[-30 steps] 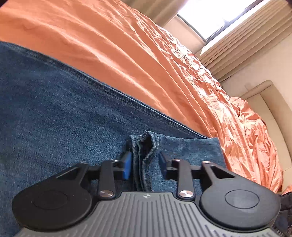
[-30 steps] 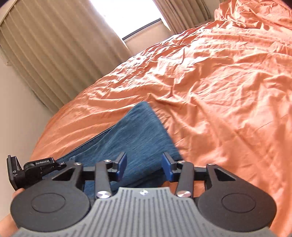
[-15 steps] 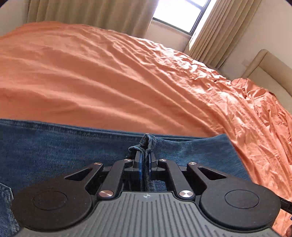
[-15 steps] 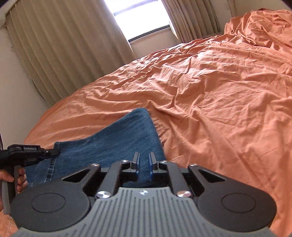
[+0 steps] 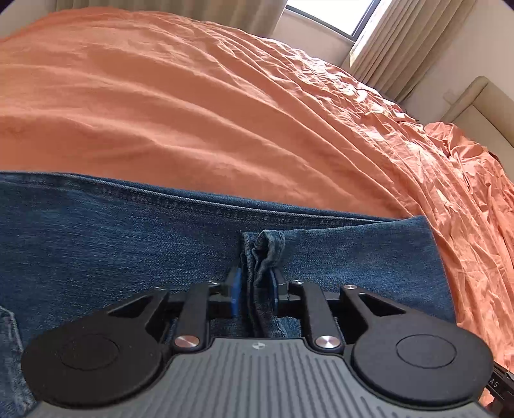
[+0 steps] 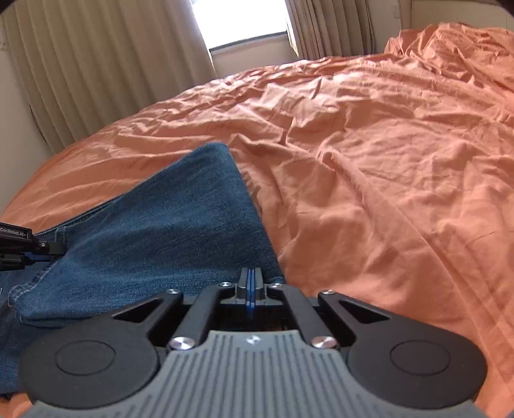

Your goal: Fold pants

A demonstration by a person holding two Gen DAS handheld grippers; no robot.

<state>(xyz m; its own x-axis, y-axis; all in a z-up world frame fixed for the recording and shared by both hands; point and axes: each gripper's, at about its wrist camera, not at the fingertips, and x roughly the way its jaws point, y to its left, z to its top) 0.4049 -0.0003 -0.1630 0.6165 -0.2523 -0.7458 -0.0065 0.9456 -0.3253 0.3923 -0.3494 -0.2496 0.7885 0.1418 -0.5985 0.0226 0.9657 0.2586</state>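
Since half a second earlier, my left gripper point(image 5: 253, 291) had loosened slightly around the bunched jeans point(image 5: 128, 244) hem. My right gripper point(image 6: 251, 283) was pressed together at the jeans' edge, orange bedsheet point(image 6: 369, 193) toward three o'clock.

A wrinkled orange bedsheet point(image 6: 369, 167) covered the bed. Beige pleated curtains point(image 6: 106, 64) hung on either side of a bright window point(image 6: 241, 22). A cream upholstered headboard point(image 5: 478, 99) stood near the bunched end of the sheet.
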